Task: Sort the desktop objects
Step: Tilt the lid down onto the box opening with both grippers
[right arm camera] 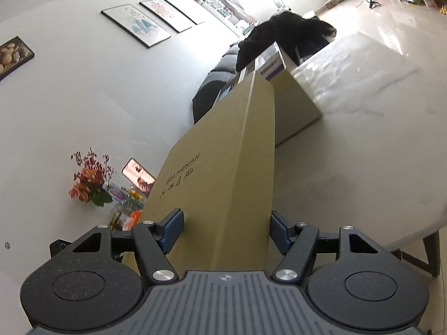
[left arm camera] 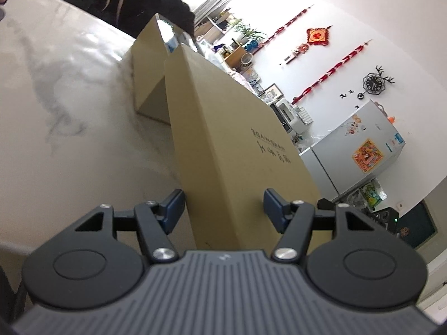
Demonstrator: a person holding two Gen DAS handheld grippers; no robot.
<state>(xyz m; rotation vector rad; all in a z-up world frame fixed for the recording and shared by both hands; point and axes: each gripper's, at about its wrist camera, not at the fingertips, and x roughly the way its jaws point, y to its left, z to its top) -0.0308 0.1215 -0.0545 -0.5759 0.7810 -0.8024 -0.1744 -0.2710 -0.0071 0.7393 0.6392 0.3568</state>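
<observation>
A flat brown cardboard box (left arm camera: 237,145) is clamped edgewise by the left tongs (left arm camera: 223,209) and right tongs (right arm camera: 225,230), one per end, raised above the white marbled surface (left arm camera: 69,97) for carrying.

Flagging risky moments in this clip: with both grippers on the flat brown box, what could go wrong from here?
1. The left gripper and right gripper clamp only the near edges of the flat brown box, so it could slip or tilt.
2. Its far end sits close to the open carton on the marble table and could knock it.
</observation>
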